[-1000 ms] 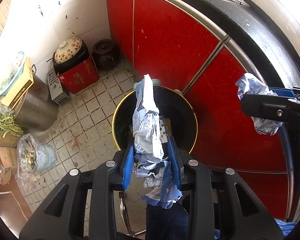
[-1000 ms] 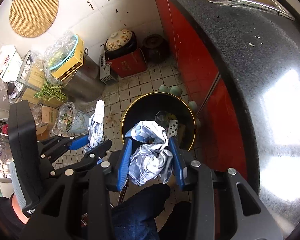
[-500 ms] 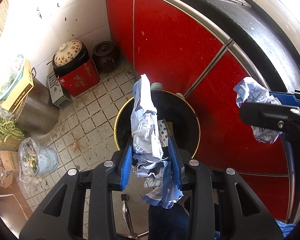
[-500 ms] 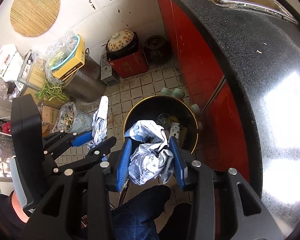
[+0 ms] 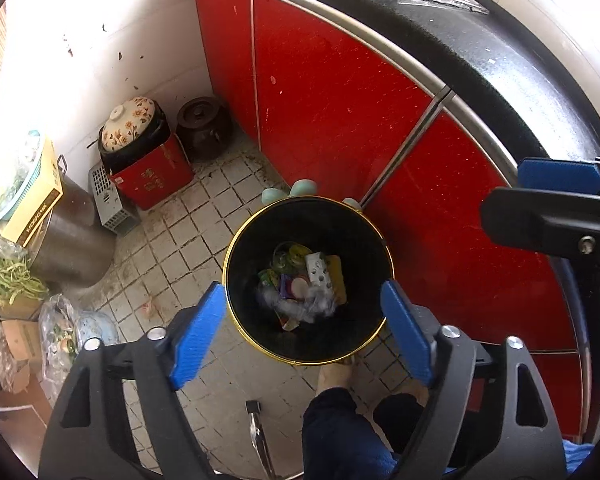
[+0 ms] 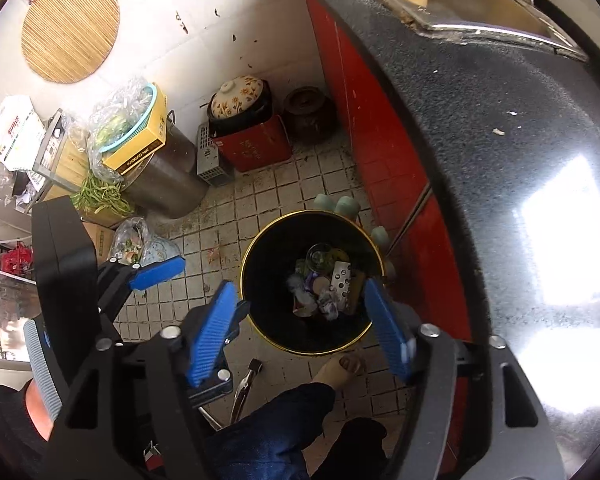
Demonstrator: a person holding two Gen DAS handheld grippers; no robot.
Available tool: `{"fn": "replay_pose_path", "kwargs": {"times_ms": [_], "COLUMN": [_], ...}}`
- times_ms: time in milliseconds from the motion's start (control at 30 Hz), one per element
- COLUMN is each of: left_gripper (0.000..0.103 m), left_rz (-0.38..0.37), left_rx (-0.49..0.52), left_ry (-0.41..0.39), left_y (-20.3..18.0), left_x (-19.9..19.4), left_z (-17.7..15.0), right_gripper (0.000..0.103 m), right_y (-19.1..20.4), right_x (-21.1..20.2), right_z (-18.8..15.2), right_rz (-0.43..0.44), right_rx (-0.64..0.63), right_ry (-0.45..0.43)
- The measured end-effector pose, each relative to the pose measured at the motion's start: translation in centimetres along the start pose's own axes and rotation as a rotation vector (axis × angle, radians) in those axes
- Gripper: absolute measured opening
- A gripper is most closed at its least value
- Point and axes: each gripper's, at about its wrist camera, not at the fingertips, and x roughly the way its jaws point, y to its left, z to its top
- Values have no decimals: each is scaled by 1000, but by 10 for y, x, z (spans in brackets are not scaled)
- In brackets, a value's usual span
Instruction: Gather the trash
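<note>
A black trash bin with a gold rim (image 5: 236,240) (image 6: 248,256) stands on the tiled floor beside the red cabinet. Mixed trash (image 5: 304,284) (image 6: 324,284) lies at its bottom, crumpled paper among it. My left gripper (image 5: 300,328) is open and empty above the bin, its blue pads either side of the rim. My right gripper (image 6: 300,320) is open and empty above the bin too. The right gripper also shows at the right edge of the left wrist view (image 5: 556,200), and the left gripper shows at the left of the right wrist view (image 6: 156,272).
Red cabinet doors (image 5: 340,100) under a dark countertop (image 6: 480,120) run along the right. A floral-lidded pot on a red box (image 5: 140,152), a dark jar (image 5: 204,128), a steel pot (image 5: 68,240) and bags crowd the corner. The person's foot (image 6: 340,368) stands by the bin.
Both grippers have opened and let go of their crumpled paper, which is no longer between the pads. Both now hang over the bin's mouth.
</note>
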Motion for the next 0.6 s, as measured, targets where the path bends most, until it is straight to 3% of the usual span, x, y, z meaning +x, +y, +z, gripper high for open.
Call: {"fn": "replay_pose_path", "kwargs": {"times_ms": [167,333,433,600], "left_gripper": [93,93,93,93], "left_rz": [8,21,-8,-128], "left_rx": [41,145,253,443], "left_ry": [-17,-94,-165,-231], "left_y": [-13,-49,-90,-187], "left_x": [-16,-54,-80,-108], "left_z": [6,22,38,67], "right_gripper": [84,93,95,95], "right_y": [-21,-70,-116,-192], "right_x": [-38,-109,-167,-253], "right_z": [-7,-39,-79,-169], "right_rz": [-27,-142,-281,-497], "right_rx": [23,102,198,481], "right_ry": [-67,-170,-249,-341]}}
